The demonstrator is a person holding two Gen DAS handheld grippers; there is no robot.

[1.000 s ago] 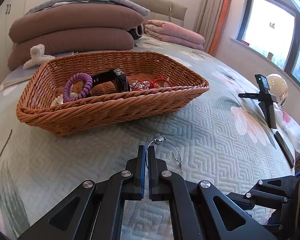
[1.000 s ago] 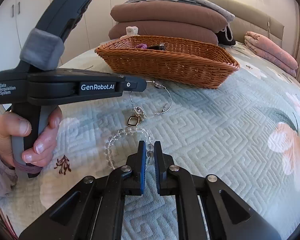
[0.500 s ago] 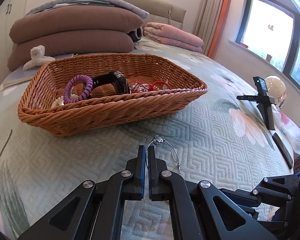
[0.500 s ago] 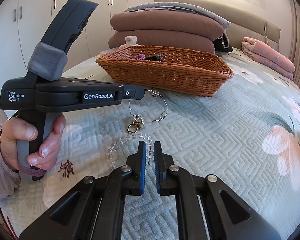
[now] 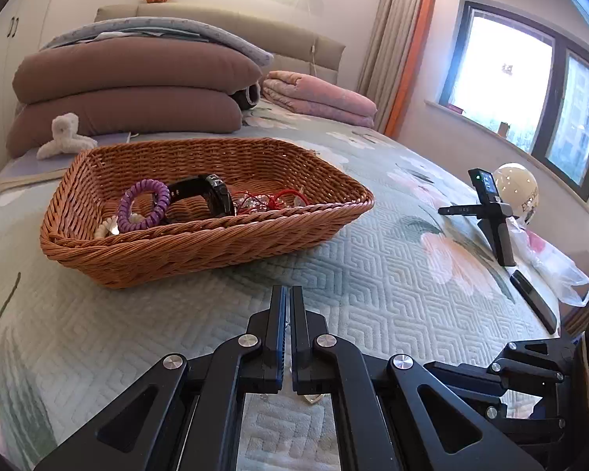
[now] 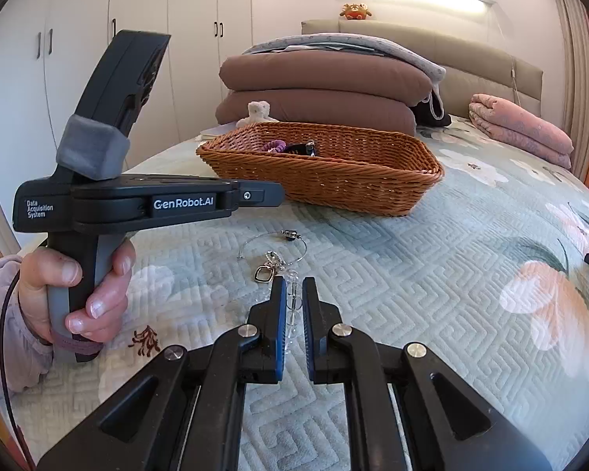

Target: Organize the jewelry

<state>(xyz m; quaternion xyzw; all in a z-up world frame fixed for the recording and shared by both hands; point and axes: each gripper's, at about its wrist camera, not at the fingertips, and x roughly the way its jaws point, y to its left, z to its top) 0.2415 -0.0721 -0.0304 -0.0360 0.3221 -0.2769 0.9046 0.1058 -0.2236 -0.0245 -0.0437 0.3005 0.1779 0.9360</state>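
Left gripper [image 5: 288, 294]: jaws clenched shut, nothing between them. In the right wrist view it hovers off the quilt, just short of the wicker basket [image 6: 333, 180].

Right gripper [image 6: 293, 286]: jaws nearly closed with a narrow gap, and clear beads of the crystal bead bracelet [image 6: 292, 306] sit in that gap. Can't tell whether the pads press on the beads or just straddle them.

Remaining loose pieces lie on the quilted bedspread [image 6: 451, 274], between the right gripper and the basket: thin wire bangle with a dark bead [image 6: 273, 243] and a small chain with a square pendant [image 6: 269, 269], just beside the bracelet.

Basket already holds a purple coil hair tie [image 5: 145, 206], a black watch [image 5: 208, 196] and a red cord piece [image 5: 271, 200].

Likely step: get the bracelet to the basket.
- Confirm the pinch before lifting; round beads may slip.
- Lift straight up so the strand clears the pendant chain.
- Clear the basket rim, release low over the bare weave.
- Keep the left gripper out of the path.
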